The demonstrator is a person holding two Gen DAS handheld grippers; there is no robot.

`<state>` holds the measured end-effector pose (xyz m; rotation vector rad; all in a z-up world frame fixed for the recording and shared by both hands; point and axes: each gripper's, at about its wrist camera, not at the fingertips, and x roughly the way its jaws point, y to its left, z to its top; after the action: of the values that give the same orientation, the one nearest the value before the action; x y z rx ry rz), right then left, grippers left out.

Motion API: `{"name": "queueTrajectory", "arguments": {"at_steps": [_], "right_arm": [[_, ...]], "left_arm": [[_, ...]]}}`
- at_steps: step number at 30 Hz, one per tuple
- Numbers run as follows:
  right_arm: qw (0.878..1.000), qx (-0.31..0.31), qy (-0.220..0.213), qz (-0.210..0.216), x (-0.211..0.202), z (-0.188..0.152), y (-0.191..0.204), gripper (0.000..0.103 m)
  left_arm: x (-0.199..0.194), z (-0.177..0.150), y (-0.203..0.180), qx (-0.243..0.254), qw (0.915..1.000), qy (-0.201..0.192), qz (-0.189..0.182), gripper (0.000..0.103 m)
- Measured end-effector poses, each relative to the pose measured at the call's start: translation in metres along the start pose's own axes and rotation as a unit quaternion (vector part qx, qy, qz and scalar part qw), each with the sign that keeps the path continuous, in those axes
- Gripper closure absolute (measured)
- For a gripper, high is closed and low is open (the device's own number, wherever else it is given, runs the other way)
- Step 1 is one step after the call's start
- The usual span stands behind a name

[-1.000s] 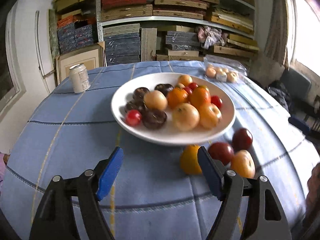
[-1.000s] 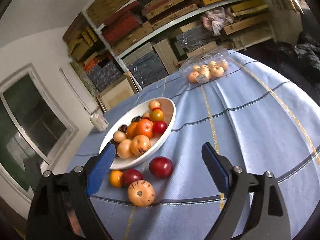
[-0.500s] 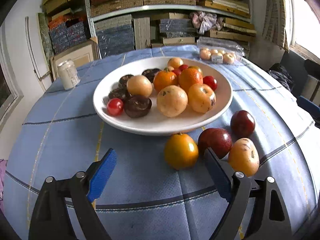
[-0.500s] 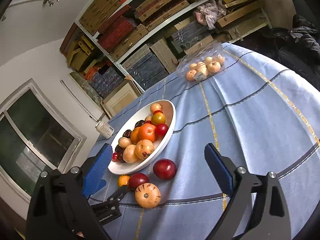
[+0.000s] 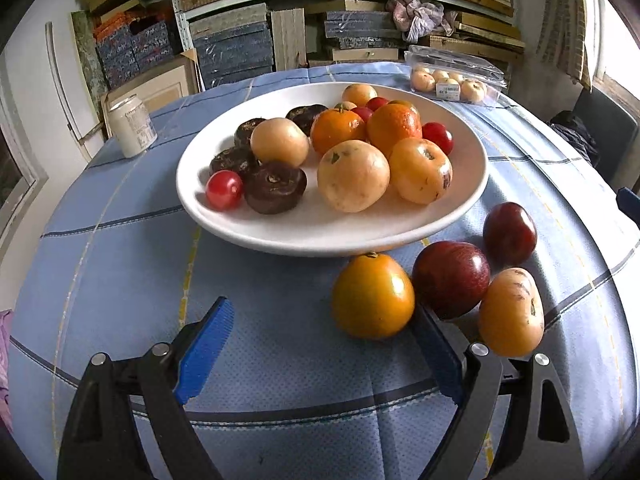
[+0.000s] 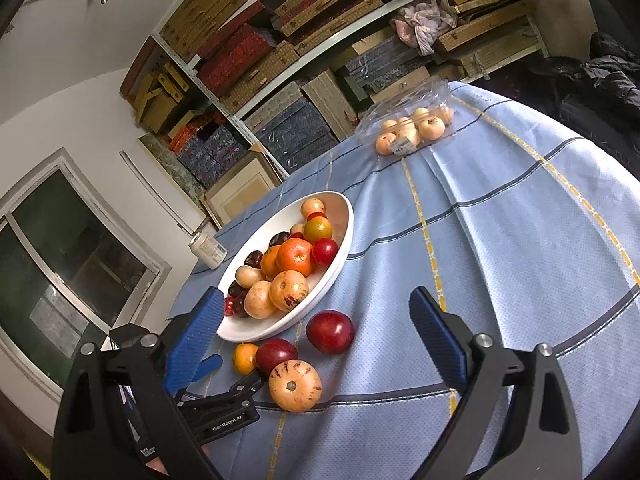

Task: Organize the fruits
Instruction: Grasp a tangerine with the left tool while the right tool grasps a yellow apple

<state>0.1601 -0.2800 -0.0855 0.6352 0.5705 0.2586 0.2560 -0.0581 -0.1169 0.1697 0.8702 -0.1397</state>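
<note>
A white plate on the blue tablecloth holds several fruits. In front of it lie loose fruits: an orange tomato, a dark red apple, a second red fruit and a pale streaked tomato. My left gripper is open low over the cloth, its right finger beside the orange tomato; it also shows in the right wrist view. My right gripper is open and empty, held higher above the loose fruits.
A white can stands left of the plate. A clear plastic box of pale fruits sits at the table's far side. Shelves stacked with boxes fill the background; a window is at left.
My left gripper has moved forward and lower toward the loose fruits, the orange tomato now at its right finger. My right gripper has risen and tilted; the left gripper now shows in its view.
</note>
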Motion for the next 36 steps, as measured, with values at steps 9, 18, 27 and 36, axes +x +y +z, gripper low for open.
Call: {"name": "queueTrajectory", "arguments": {"at_steps": [9,18,27,36], "right_arm": [[1.0,-0.005,0.008,-0.001,0.003,-0.002,0.002,0.012],[1.0,-0.006,0.009,-0.001,0.004,-0.003,0.003,0.011],[1.0,-0.012,0.016,-0.001,0.008,-0.007,0.006,0.011],[1.0,-0.013,0.018,-0.002,0.009,-0.008,0.007,0.011]], "left_arm": [[0.004,0.001,0.006,-0.017,0.9998,0.011,-0.007,0.006],[0.008,0.001,0.007,-0.025,0.9995,0.021,-0.008,0.005],[0.01,0.0,0.012,-0.035,0.9989,0.026,-0.017,0.003],[0.011,0.0,0.012,-0.036,0.9988,0.028,-0.018,0.003]]}}
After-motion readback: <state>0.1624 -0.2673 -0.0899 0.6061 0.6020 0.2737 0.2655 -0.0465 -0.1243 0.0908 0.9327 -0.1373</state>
